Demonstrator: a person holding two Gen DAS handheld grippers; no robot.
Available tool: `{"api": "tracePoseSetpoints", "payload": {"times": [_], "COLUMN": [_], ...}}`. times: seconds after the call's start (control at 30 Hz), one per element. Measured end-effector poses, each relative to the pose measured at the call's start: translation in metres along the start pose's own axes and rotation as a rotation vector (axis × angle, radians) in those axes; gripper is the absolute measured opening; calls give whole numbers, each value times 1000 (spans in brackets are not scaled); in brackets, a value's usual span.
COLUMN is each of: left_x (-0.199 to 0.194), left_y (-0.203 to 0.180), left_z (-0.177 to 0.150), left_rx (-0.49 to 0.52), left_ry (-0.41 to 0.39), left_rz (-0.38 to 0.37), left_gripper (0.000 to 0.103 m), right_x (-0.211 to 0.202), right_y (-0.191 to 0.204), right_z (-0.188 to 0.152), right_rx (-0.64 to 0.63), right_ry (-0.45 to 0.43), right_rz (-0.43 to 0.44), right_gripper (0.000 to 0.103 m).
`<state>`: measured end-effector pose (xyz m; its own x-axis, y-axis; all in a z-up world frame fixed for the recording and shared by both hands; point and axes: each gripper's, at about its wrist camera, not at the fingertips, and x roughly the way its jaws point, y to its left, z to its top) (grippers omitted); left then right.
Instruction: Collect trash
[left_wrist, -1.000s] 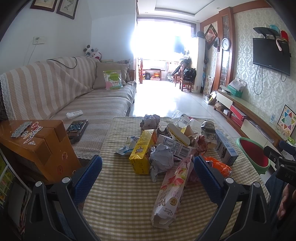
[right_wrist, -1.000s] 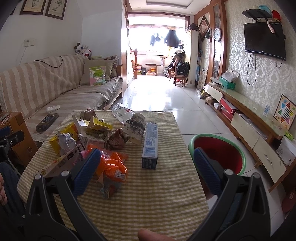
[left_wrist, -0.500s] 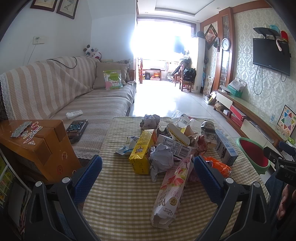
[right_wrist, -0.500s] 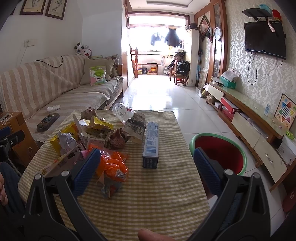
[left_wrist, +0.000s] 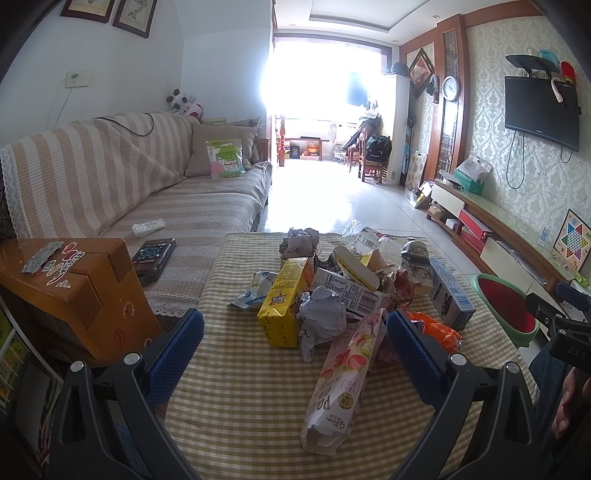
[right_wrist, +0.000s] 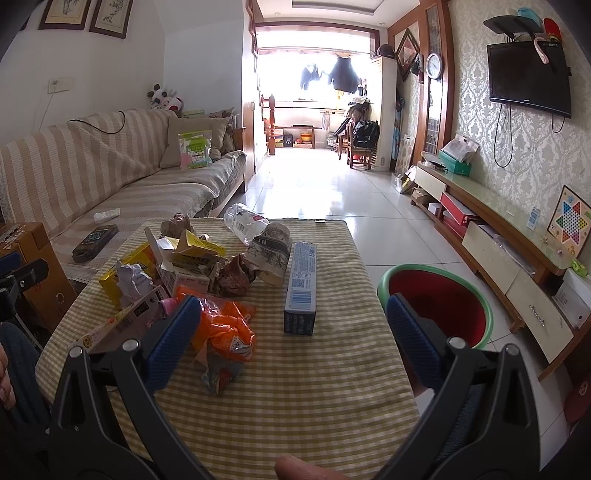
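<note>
My left gripper (left_wrist: 294, 347) is spread wide, empty, touching nothing, hovering over the near edge of the table (left_wrist: 236, 398). Between its blue pads lies the long strawberry snack pack (left_wrist: 341, 373), end toward me. Right gripper (right_wrist: 293, 332) is also wide, empty, over the table's near right side; the orange wrapper (right_wrist: 221, 332) sits just beside its left pad, and the blue box (right_wrist: 302, 286) lies ahead between the fingers.

The trash pile sits mid-table: yellow carton (left_wrist: 284, 306), crumpled grey paper (left_wrist: 320, 319), a flattened barcode box (left_wrist: 345, 293), brown crumpled wrapper (right_wrist: 232, 275), a paper cup (right_wrist: 269, 254) on its side, and a clear plastic bottle (right_wrist: 245, 223) at the far edge. The red basin (right_wrist: 439, 304) with a green rim stands on the floor just off the table's right side, probably the bin.

Handling guess: everything looks light. Wrappers and paper are soft and will crush; pinch them mid-bulk. Film wrappers may be slippery, so close fully. Cartons look stiff-ish; grip across the narrow faces. The blue box lies lengthwise, so take it across its width. The bottle is thin and could roll, so take it at the waist.

Nothing collected yet as far as I can see: the visible part of the basin looks empty.
</note>
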<state>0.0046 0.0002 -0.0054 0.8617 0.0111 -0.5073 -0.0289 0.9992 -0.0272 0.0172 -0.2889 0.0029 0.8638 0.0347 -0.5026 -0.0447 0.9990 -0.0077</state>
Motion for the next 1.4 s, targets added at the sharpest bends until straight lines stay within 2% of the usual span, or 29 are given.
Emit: {"api": "tracePoseSetpoints", "payload": {"times": [1.03,1.1,1.2,1.3,1.4], "left_x": [1,5,18,40,63], "left_y": [0,-1,-3,-8,-19], "left_z": [0,1,1,-2,-8], "left_rx": [-1,0,-7,-4,20], "left_ry": [7,28,93,198,304], "left_rz": [0,-5,-52,-103,-129], "left_gripper": [95,95,95,95,95], "right_x": [4,7,16,33,54], "right_y": [2,4,8,8,3], "right_z": [2,6,9,11,13], "right_rx": [0,-11,-27,-32,-3], "right_ry": [13,10,37,76,154], "right_rz": [14,18,54,78,126], "right_gripper": [99,99,99,99,99]}}
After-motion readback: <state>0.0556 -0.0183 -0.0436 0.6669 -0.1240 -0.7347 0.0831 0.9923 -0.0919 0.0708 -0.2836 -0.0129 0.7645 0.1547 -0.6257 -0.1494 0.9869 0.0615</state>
